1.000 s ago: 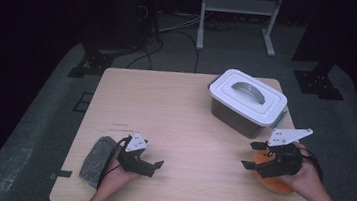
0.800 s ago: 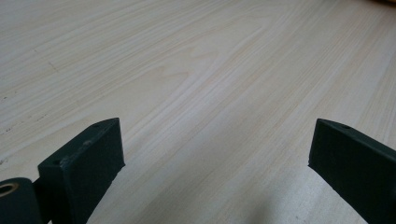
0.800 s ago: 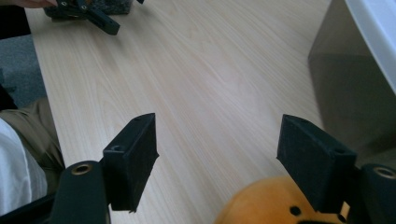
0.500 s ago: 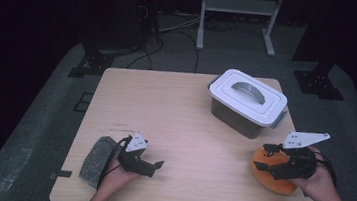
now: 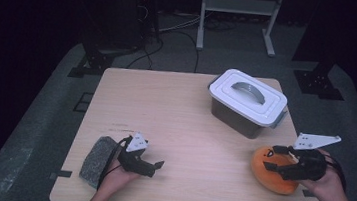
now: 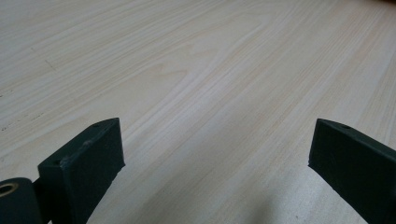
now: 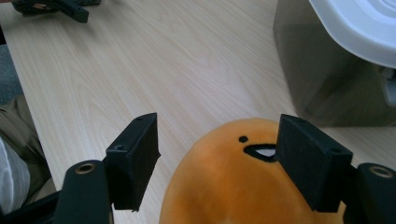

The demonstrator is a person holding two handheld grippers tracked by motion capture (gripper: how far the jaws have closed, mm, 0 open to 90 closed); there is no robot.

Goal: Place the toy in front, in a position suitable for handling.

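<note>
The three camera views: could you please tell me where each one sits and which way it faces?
High view: above the person's side, looking forward and down at the table; both hands show.
Left gripper view: on the left claw, facing bare tabletop.
Right gripper view: on the right claw, open astride the orange plush toy.
High and right views share the lidded bin.

A rectangular light-wood table (image 5: 176, 105) stands on grey carpet floor (image 5: 37, 131), which fades into deep darkness at the edges (the room around is almost black). Behind it, a white metal shelf frame (image 5: 239, 9) rises, black cables (image 5: 174, 29) trailing across the floor nearby.
</note>
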